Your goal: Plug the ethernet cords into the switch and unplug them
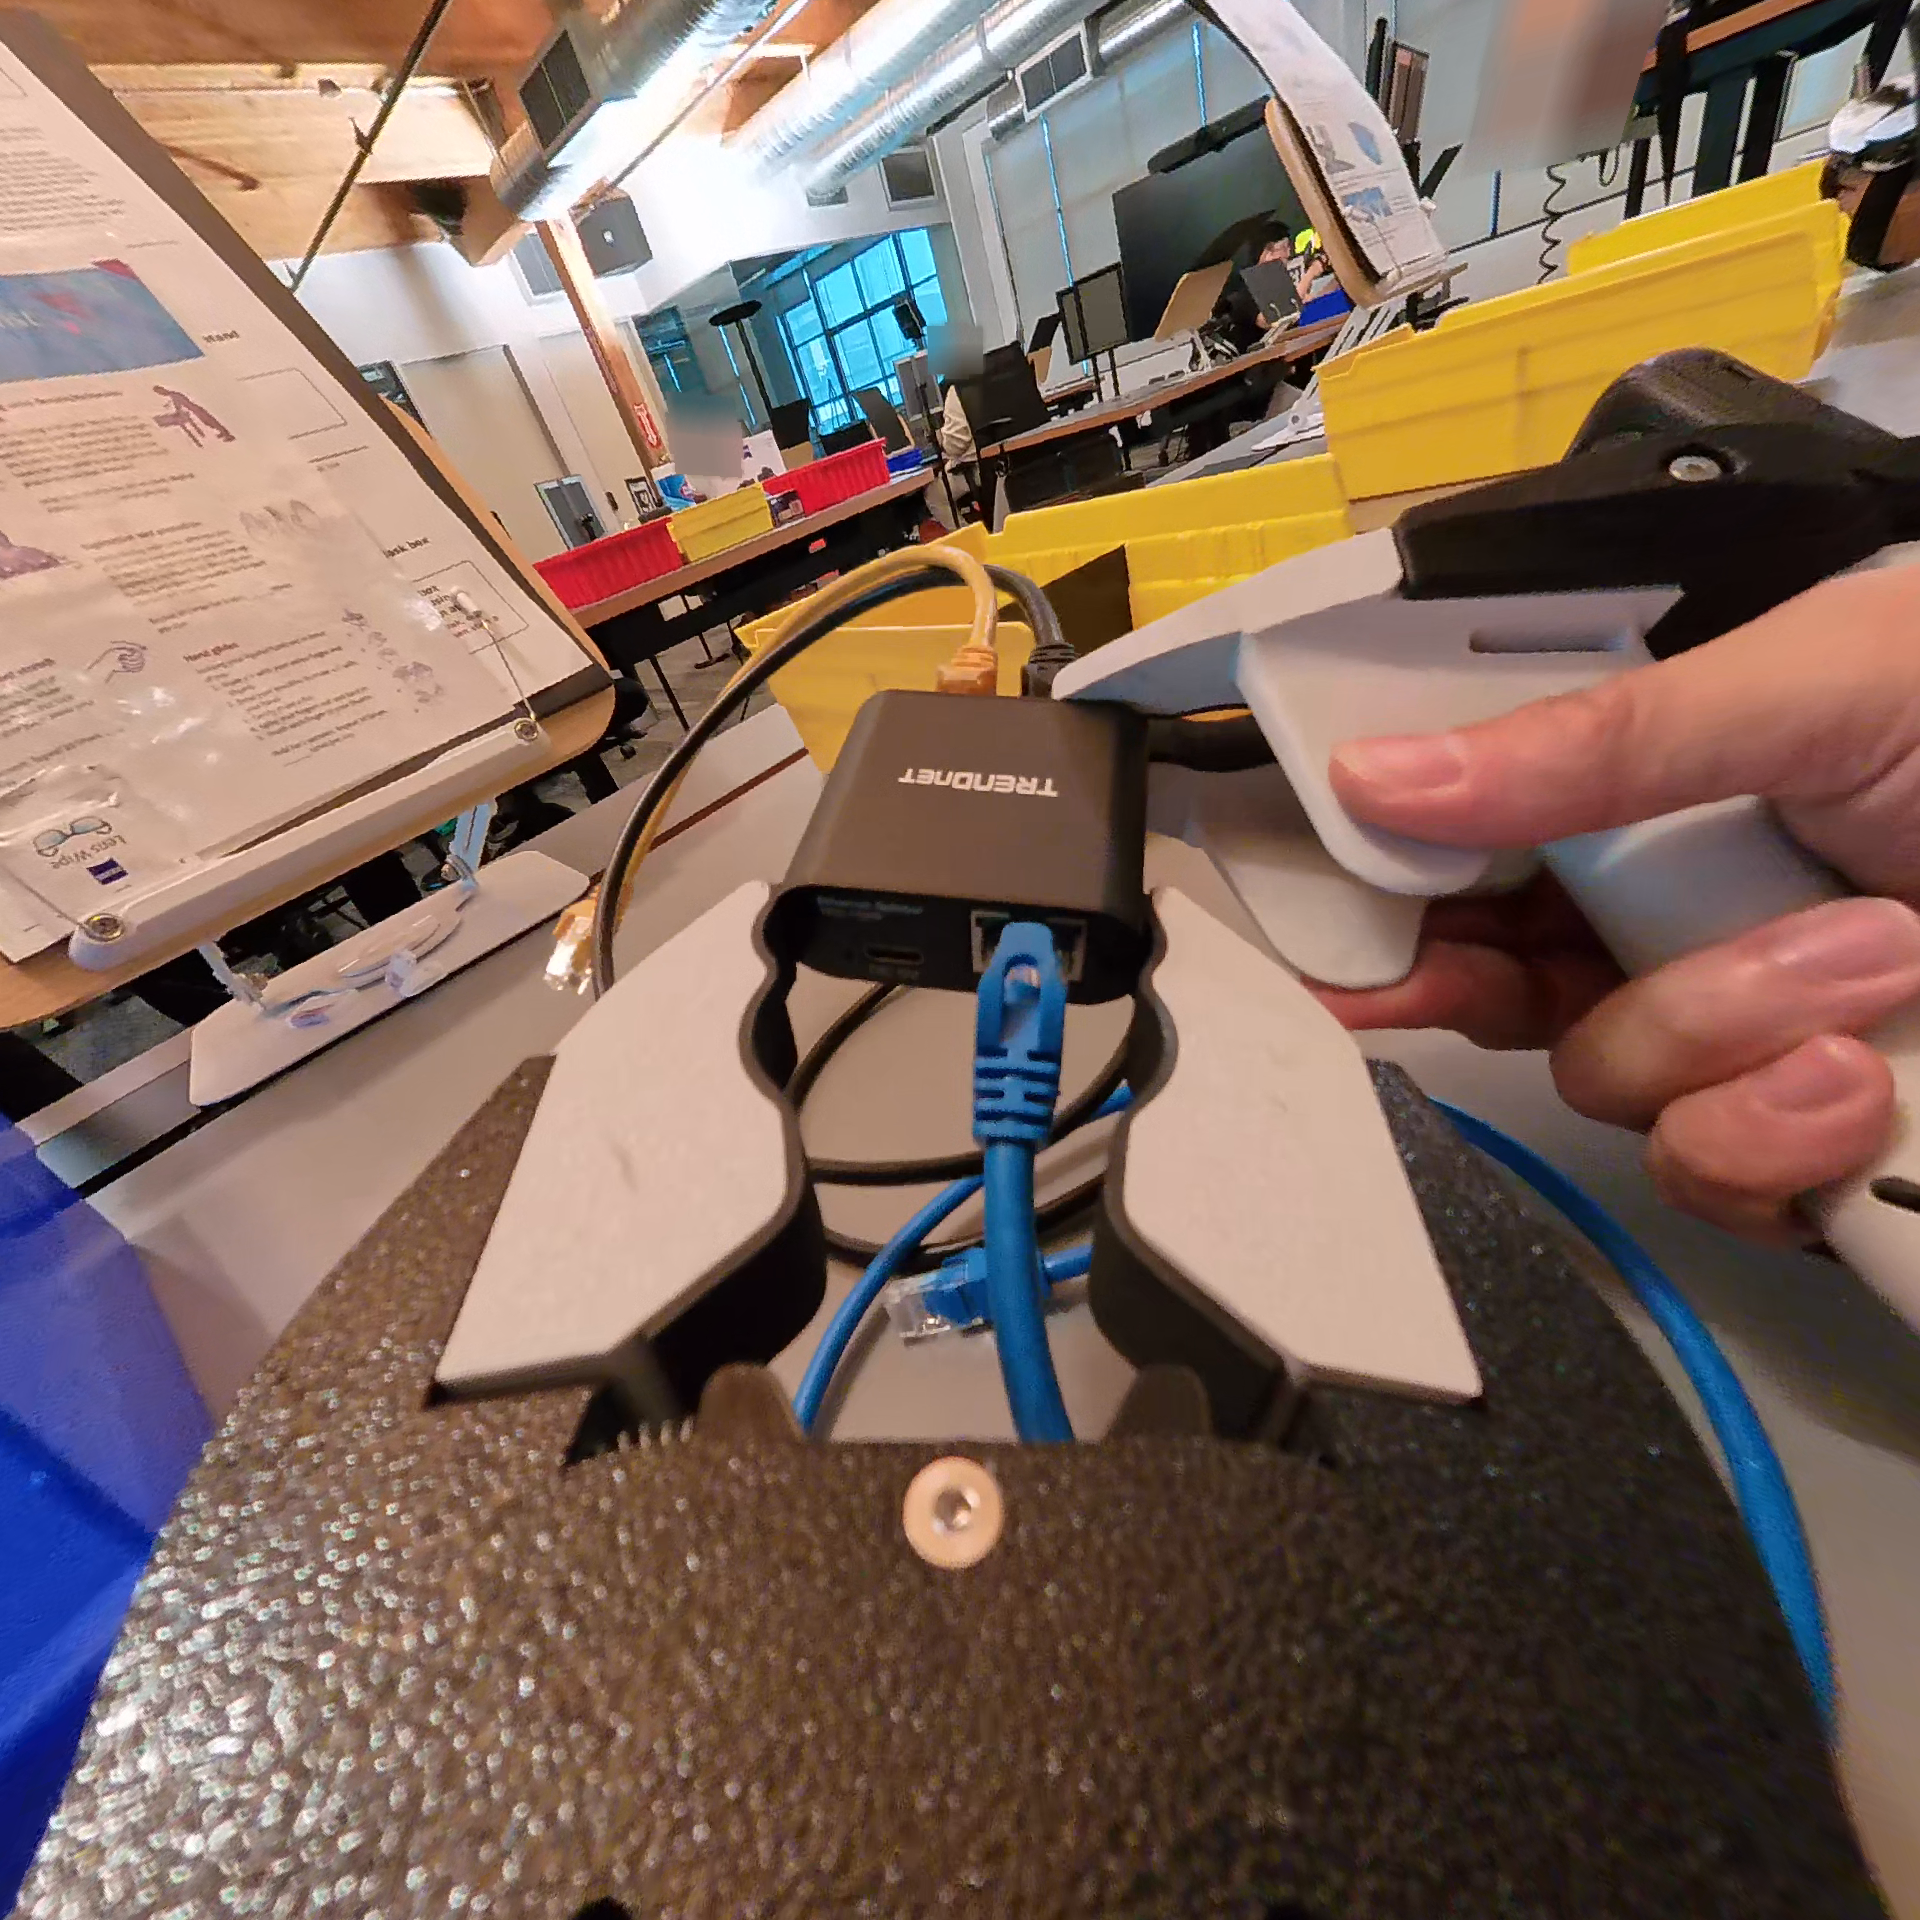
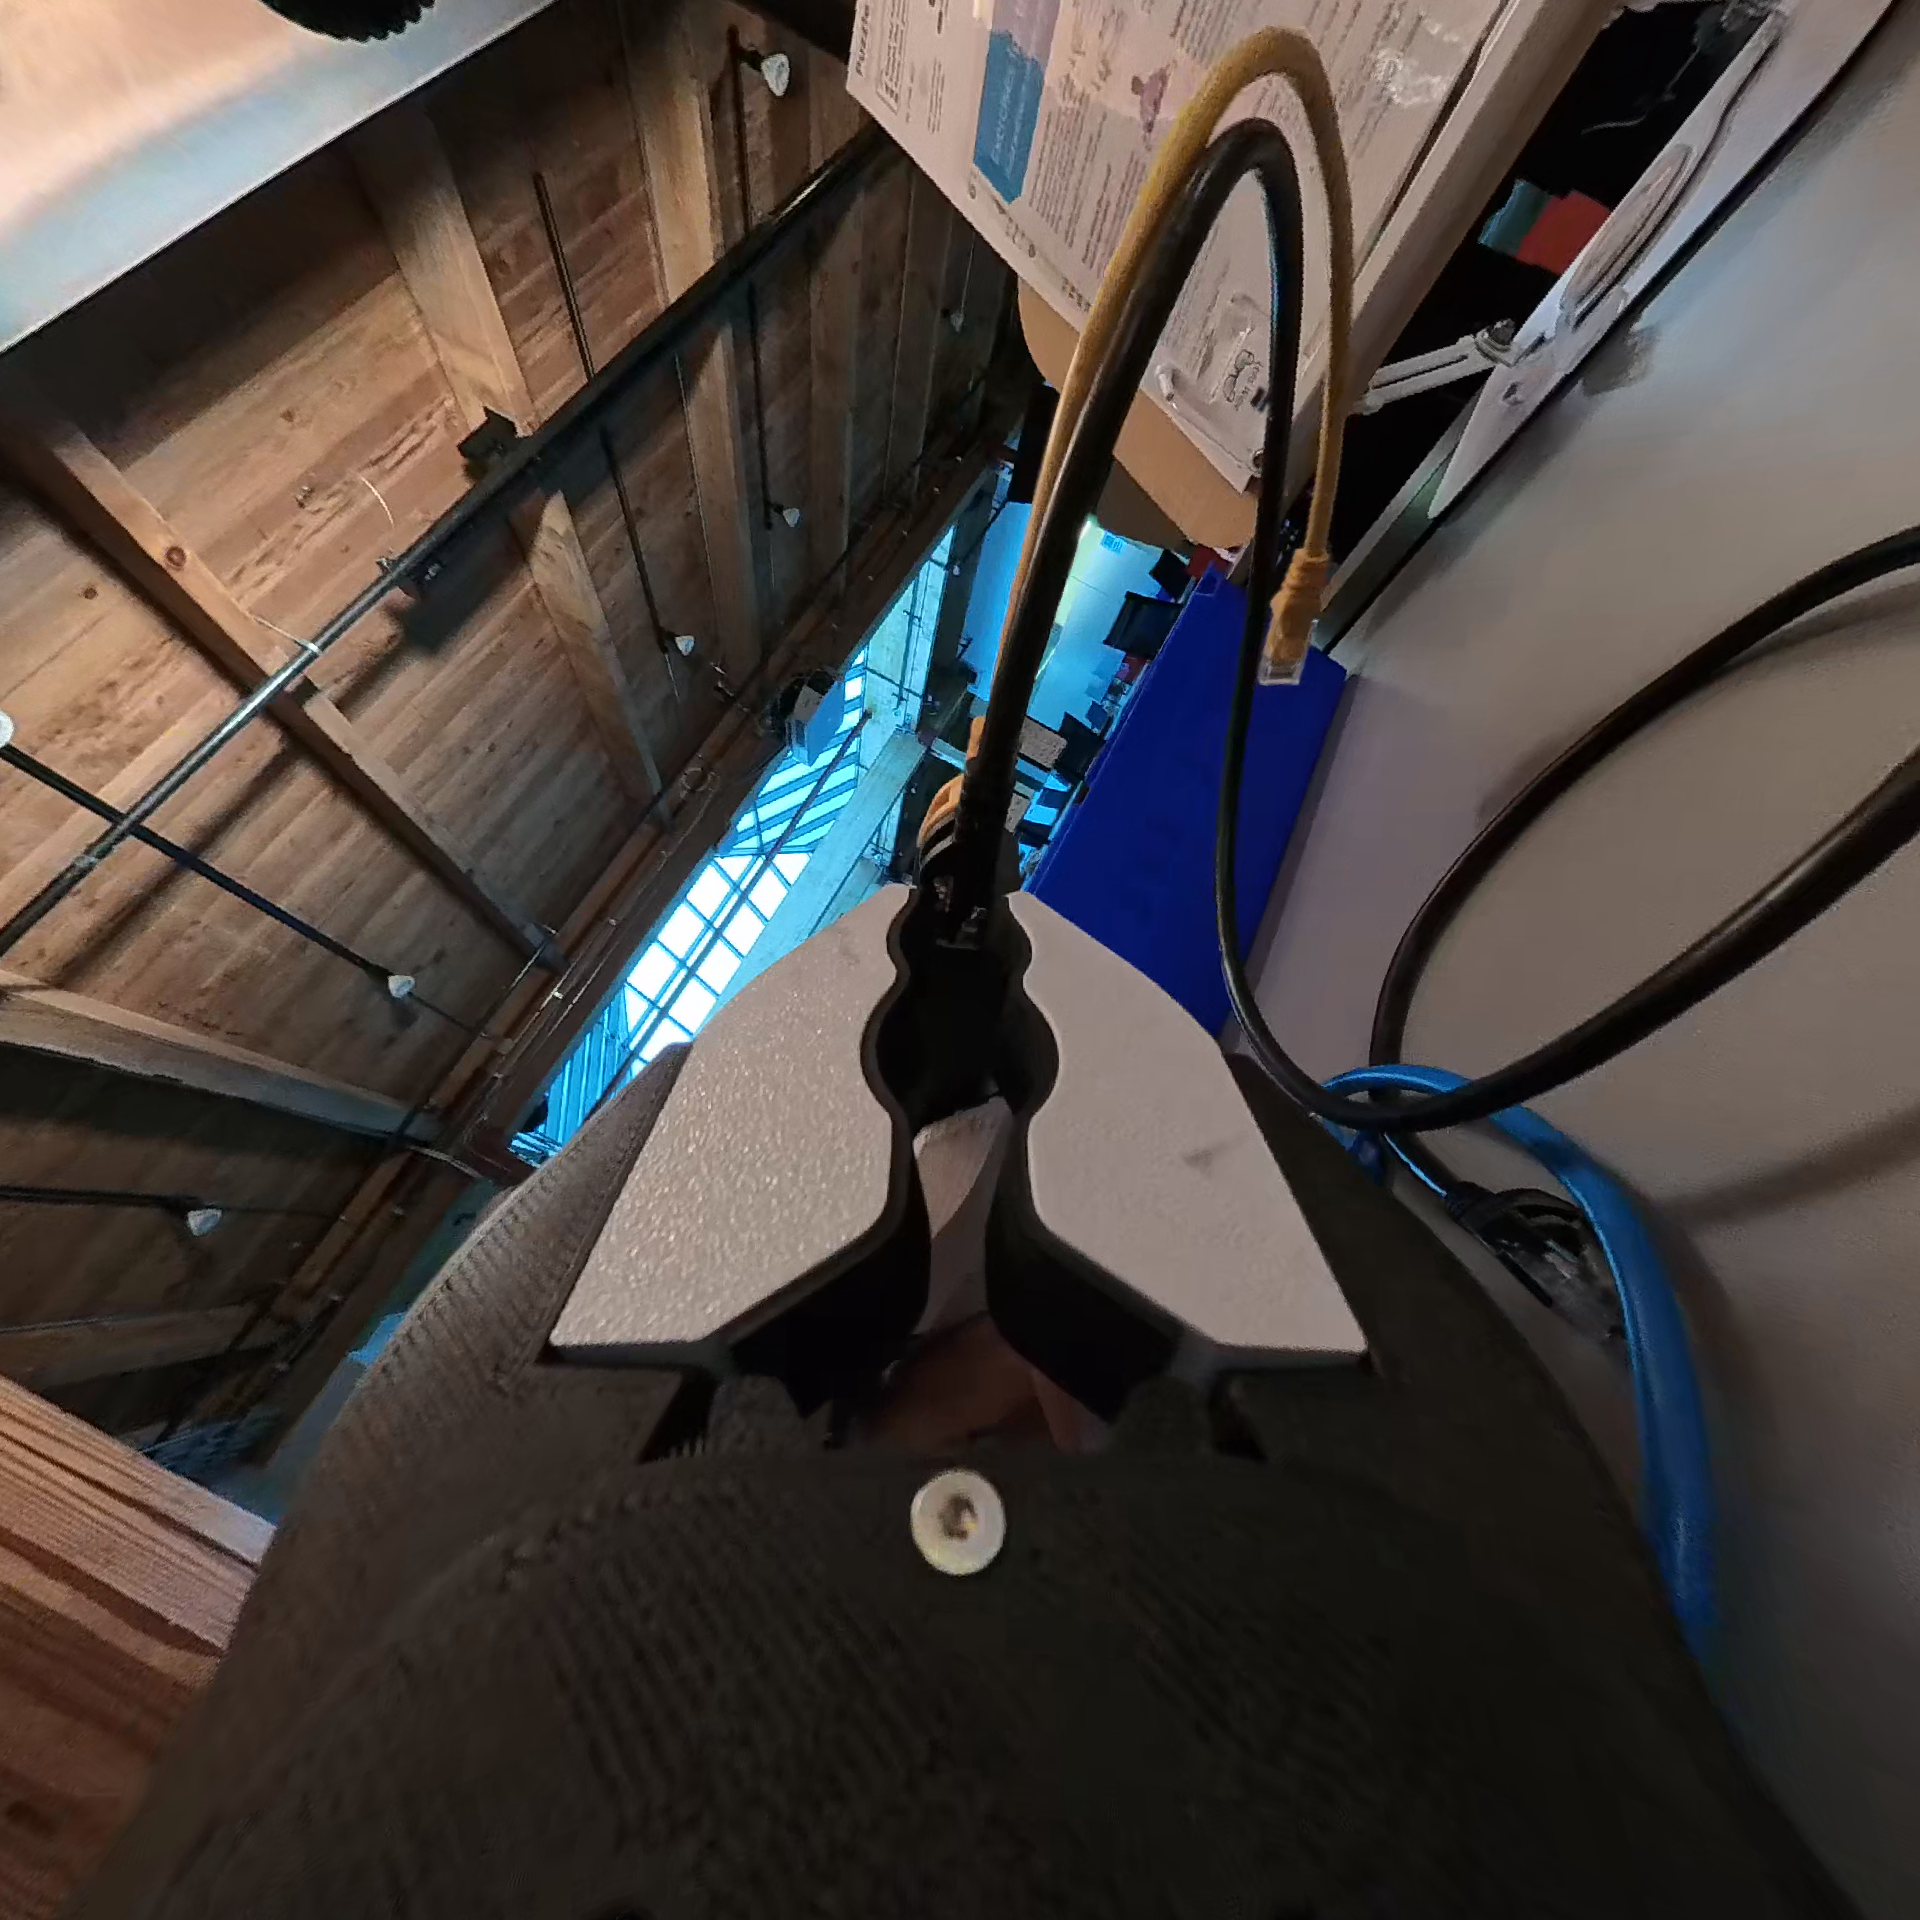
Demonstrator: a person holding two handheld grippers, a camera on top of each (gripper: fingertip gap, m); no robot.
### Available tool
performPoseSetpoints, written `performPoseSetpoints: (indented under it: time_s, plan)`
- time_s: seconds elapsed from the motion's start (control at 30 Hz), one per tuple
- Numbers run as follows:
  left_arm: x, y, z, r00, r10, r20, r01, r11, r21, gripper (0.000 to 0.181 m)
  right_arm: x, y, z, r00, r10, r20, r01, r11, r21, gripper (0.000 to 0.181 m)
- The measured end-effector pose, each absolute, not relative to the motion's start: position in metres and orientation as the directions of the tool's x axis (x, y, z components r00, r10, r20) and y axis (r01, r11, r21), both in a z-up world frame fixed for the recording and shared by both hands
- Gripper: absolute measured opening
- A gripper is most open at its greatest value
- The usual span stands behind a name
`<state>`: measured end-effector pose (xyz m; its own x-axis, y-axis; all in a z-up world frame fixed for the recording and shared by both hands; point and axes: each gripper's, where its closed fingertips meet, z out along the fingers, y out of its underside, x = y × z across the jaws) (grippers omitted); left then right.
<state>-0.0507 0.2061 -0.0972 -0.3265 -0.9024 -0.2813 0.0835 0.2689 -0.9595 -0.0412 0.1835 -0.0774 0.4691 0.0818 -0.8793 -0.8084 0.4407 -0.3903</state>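
In the left wrist view my left gripper (image 1: 961, 925) is shut on the sides of the black switch (image 1: 966, 800) and holds it over the grey table (image 1: 343, 1143). A blue ethernet cord (image 1: 1018, 1039) is plugged into the near port; its other plug (image 1: 930, 1299) lies loose below. A yellow cord (image 1: 971, 665) and a black cord (image 1: 1049, 649) enter the far side. My right gripper (image 1: 1101, 675), held by a hand (image 1: 1662, 831), reaches that far side. In the right wrist view it (image 2: 951, 935) is shut on the black cord's plug (image 2: 961, 966). The yellow cord's free plug (image 2: 1288, 634) hangs loose.
A stand with a laminated sheet (image 1: 208, 520) is at the left. Yellow bins (image 1: 1507, 384) line the back right and a blue bin (image 1: 73, 1403) sits at the near left. The blue cord (image 2: 1652, 1299) and black cord (image 2: 1558, 810) loop over the table. My two grippers' fingertips are within a few centimetres of each other.
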Motion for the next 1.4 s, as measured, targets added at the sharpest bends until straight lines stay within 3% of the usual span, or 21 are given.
performPoseSetpoints:
  time_s: [0.3,0.37,0.43,0.5,0.57,0.67,0.87,1.2,1.4]
  plan:
    - [-0.050,0.206,-0.096,-0.349,-0.916,-0.199,0.057,0.192,-0.980,0.061,-0.039,0.183,-0.075,0.574,-0.002,-0.819,-0.743,0.419,-0.522,0.011]
    - [-0.051,0.208,-0.095,-0.352,-0.920,-0.172,0.049,0.166,-0.985,0.061,-0.025,0.171,-0.073,0.561,-0.017,-0.828,-0.723,0.478,-0.499,0.009]
    - [-0.052,0.218,-0.091,-0.320,-0.932,-0.171,0.073,0.156,-0.985,0.061,-0.014,0.162,-0.072,0.629,-0.072,-0.774,-0.674,0.445,-0.590,0.009]
    - [-0.053,0.224,-0.092,-0.309,-0.926,-0.218,0.090,0.200,-0.976,0.061,-0.013,0.154,-0.059,0.659,-0.038,-0.751,-0.664,0.439,-0.605,0.009]
    - [-0.053,0.230,-0.089,-0.285,-0.938,-0.197,0.097,0.176,-0.980,0.061,-0.017,0.152,-0.053,0.728,-0.089,-0.680,-0.615,0.356,-0.704,0.009]
    - [-0.055,0.240,-0.082,-0.240,-0.954,-0.180,0.126,0.154,-0.980,0.061,-0.013,0.140,-0.029,0.782,-0.096,-0.616,-0.563,0.316,-0.764,0.009]
    - [-0.058,0.254,-0.076,-0.158,-0.969,-0.192,0.166,0.165,-0.972,0.061,0.008,0.088,0.033,0.944,-0.220,-0.246,-0.212,0.164,-0.963,0.009]
    - [-0.056,0.247,-0.081,-0.196,-0.958,-0.208,0.150,0.180,-0.972,0.061,0.043,0.041,0.152,0.979,-0.203,-0.002,0.029,0.149,-0.988,0.008]
    - [-0.056,0.246,-0.082,-0.214,-0.958,-0.191,0.146,0.162,-0.976,0.061,0.124,0.030,0.119,0.966,-0.260,-0.006,-0.004,0.010,-1.000,0.008]
